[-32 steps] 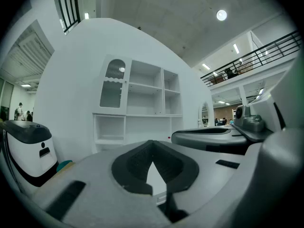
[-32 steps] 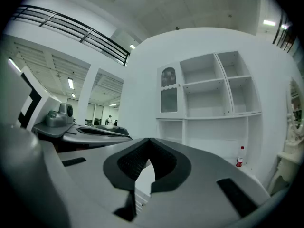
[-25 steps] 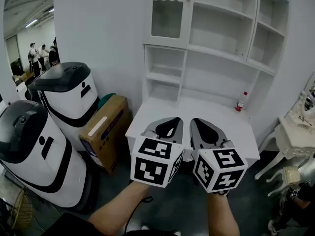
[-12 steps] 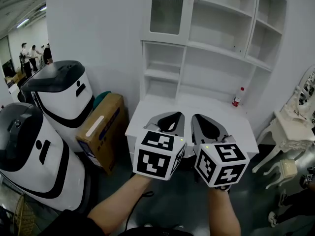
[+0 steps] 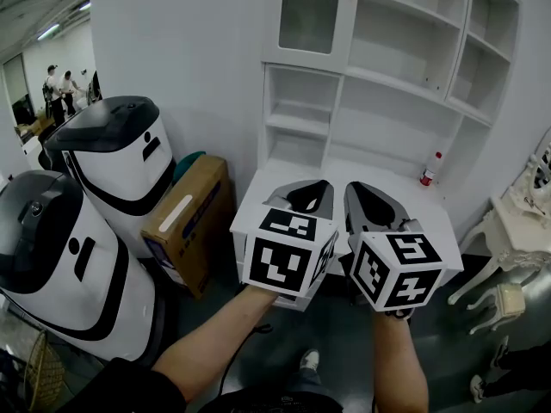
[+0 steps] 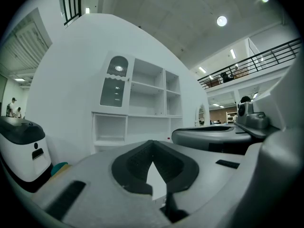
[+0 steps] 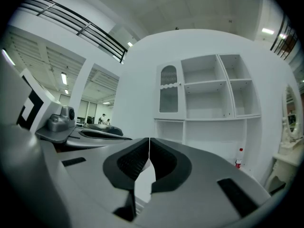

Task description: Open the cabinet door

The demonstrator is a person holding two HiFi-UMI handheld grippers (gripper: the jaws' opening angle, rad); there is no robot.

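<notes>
The left tongs and the right tongs are both closed and empty. They are held side by side in front of the white surface, well apart from the cabinet door, which is the glazed panel at the upper left of the shelf unit. Raise one pair toward the door's right edge, where a small knob appears to sit. Part the jaws before contact, clamp squarely, then pull along the hinge arc.
</notes>
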